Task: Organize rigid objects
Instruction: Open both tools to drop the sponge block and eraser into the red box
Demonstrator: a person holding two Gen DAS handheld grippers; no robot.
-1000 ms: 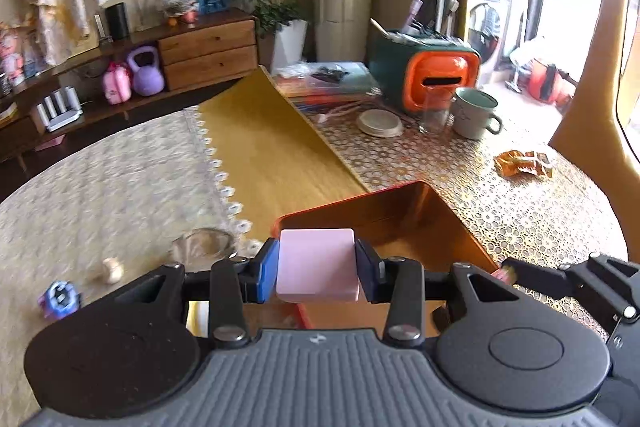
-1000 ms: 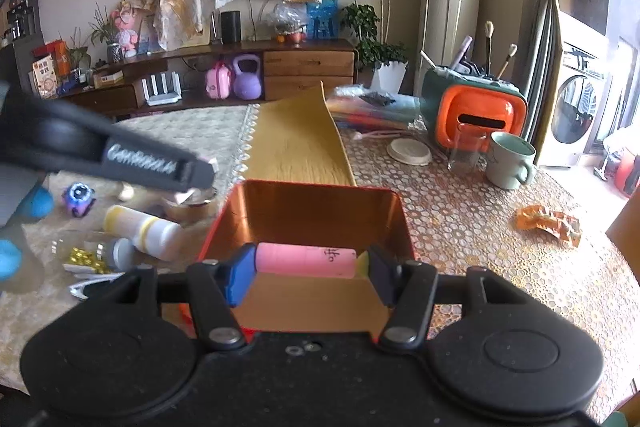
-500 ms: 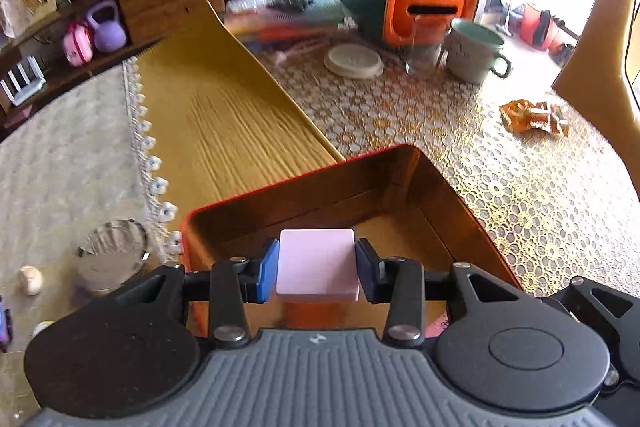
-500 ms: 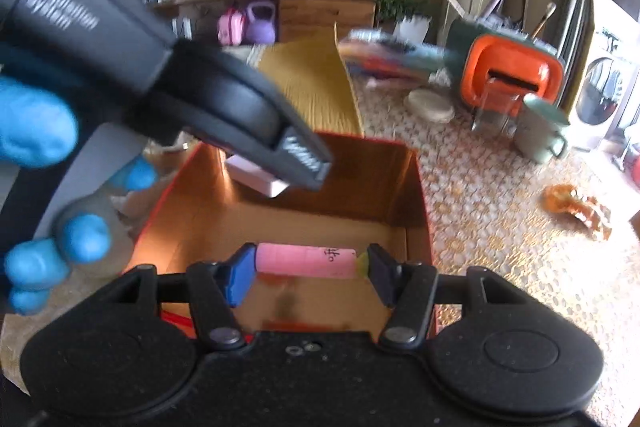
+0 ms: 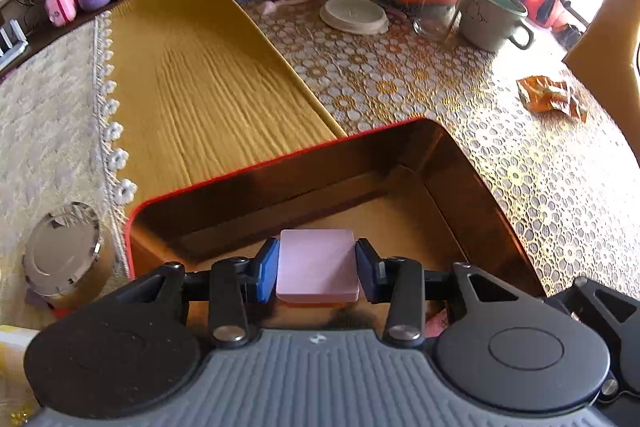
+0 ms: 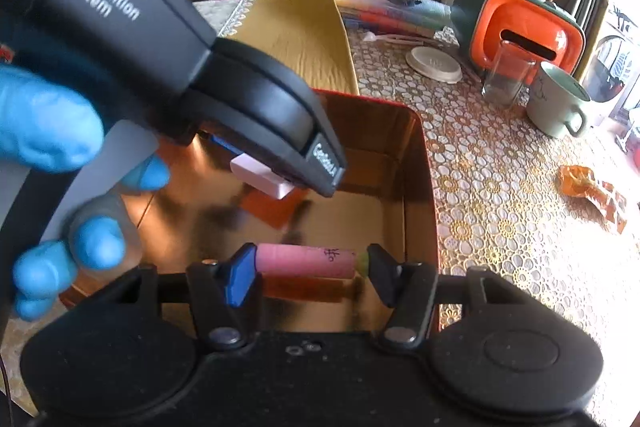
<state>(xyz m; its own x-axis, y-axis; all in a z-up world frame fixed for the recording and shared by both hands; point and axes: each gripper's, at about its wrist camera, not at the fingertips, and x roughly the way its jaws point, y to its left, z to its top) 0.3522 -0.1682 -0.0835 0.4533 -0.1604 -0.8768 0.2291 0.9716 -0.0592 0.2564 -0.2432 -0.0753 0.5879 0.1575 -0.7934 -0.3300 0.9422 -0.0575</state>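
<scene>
- Living-room table under a gold-and-white lace cloth (image 5: 420,83), mustard runner (image 5: 192,79) to the left, mug (image 5: 494,15) and drinking glass (image 6: 506,75) at the far right.
- Red-rimmed tin box (image 5: 256,165) near centre, shiny copper inside, both tools poised over it.
- Left gripper (image 5: 317,269) pinching a flat pink block (image 5: 317,267) by its two side faces, over the near left part of the box.
- Right gripper (image 6: 306,267) clamped end to end on a pink cylinder (image 6: 304,261), low over the near edge of the box.
- Both pieces probably light and stiff, unlikely to crush.
- Block: smooth faces, could slip; side grip looks secure.
- Cylinder: bound to roll on that glossy floor; best set down low before letting go.
</scene>
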